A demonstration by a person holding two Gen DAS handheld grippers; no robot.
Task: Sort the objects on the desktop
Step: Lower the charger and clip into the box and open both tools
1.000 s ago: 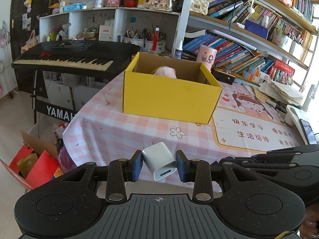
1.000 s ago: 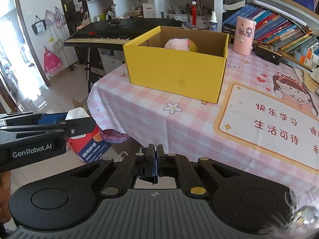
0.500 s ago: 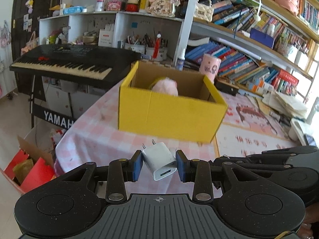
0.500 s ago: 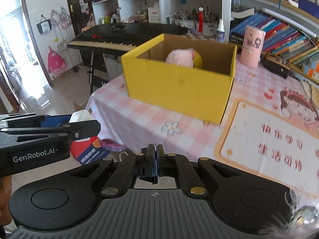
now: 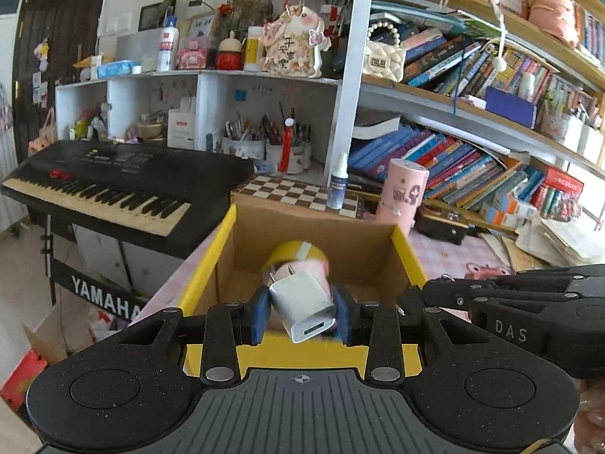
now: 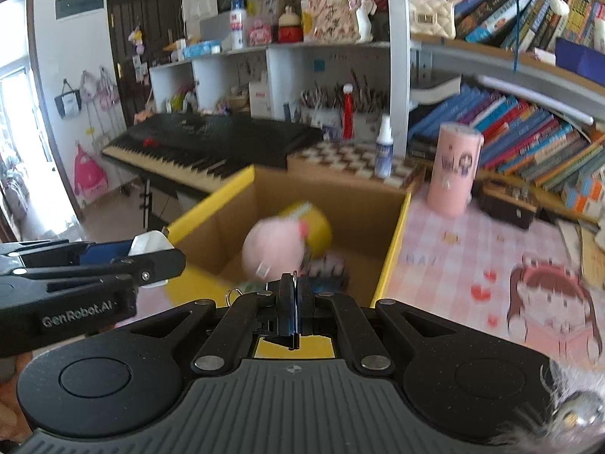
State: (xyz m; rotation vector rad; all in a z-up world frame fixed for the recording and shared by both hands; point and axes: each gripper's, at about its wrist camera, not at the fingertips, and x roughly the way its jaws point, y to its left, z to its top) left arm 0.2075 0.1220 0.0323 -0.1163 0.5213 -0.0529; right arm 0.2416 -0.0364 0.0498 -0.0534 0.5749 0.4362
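My left gripper [image 5: 302,314] is shut on a white USB charger [image 5: 302,299], held tilted with its prongs pointing away, above the near wall of the open yellow cardboard box [image 5: 302,352]. Inside the box lie a pink plush toy [image 6: 272,249], a yellow roll [image 6: 317,227] and a dark object. My right gripper [image 6: 294,295] hangs over the same box [image 6: 393,242] with its fingers pressed together. A small metal ring [image 6: 232,291] shows beside them; I cannot tell whether it is pinched. In the right wrist view the left gripper [image 6: 151,253] sits at the left with the charger [image 6: 149,244].
The box stands on a pink checked tablecloth [image 6: 453,257] with a cartoon mat. A pink cylinder [image 6: 455,170], a spray bottle [image 6: 383,147] and a chessboard [image 5: 298,191] stand behind it. A black keyboard [image 5: 113,185] is at the left, and bookshelves [image 5: 472,166] line the back.
Both grippers have moved forward and up from the table's near edge to over the yellow box. The charger stays in the left grip, and the right fingers stay together.
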